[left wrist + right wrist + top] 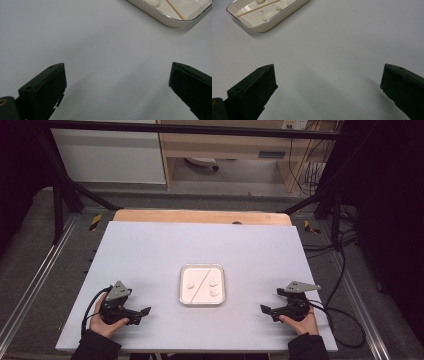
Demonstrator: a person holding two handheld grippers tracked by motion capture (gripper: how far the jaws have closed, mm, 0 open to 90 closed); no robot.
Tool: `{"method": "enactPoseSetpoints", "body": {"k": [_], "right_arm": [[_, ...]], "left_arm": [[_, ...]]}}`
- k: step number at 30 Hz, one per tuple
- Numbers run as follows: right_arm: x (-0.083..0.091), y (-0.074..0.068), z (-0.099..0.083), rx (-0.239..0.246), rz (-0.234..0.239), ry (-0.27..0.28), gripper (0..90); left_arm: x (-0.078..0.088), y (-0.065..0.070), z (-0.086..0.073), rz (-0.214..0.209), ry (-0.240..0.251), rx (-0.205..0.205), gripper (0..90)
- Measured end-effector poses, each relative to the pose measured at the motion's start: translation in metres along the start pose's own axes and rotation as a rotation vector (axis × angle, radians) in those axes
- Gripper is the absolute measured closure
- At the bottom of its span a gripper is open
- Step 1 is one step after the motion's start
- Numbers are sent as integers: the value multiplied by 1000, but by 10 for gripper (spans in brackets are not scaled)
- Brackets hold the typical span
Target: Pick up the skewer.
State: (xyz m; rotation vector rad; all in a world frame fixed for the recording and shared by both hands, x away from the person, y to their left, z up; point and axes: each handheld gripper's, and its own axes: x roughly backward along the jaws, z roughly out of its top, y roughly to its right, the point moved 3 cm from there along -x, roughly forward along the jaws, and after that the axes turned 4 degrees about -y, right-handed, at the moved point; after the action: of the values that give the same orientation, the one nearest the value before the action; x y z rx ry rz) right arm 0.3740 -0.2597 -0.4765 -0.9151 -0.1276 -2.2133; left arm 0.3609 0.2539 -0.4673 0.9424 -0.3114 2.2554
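Grippers (146, 310) (264, 309) well apart from tray (182, 296)

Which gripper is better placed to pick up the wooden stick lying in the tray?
Near even; slightly the left gripper. Both rest open either side of the tray, and the stick's lower end slants towards the left one. The right gripper sits similarly far.

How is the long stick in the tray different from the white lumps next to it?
The stick is thin, straight and tan; the white lumps are small, roundish and white. The stick lies slantwise across the tray; the lumps sit on either side of it. Both rest inside the tray, untouched.
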Motion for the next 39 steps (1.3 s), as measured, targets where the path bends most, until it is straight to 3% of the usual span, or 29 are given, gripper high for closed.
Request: {"method": "enactPoseSetpoints", "body": {"k": [16,39], "right_arm": [[-1,0,0,5,-6,-10,8],[-1,0,0,9,-12,-14,8]], "left_arm": [[-1,2,5,11,-7,-4,13],[-4,20,26,40,-15,-11,13]]}}
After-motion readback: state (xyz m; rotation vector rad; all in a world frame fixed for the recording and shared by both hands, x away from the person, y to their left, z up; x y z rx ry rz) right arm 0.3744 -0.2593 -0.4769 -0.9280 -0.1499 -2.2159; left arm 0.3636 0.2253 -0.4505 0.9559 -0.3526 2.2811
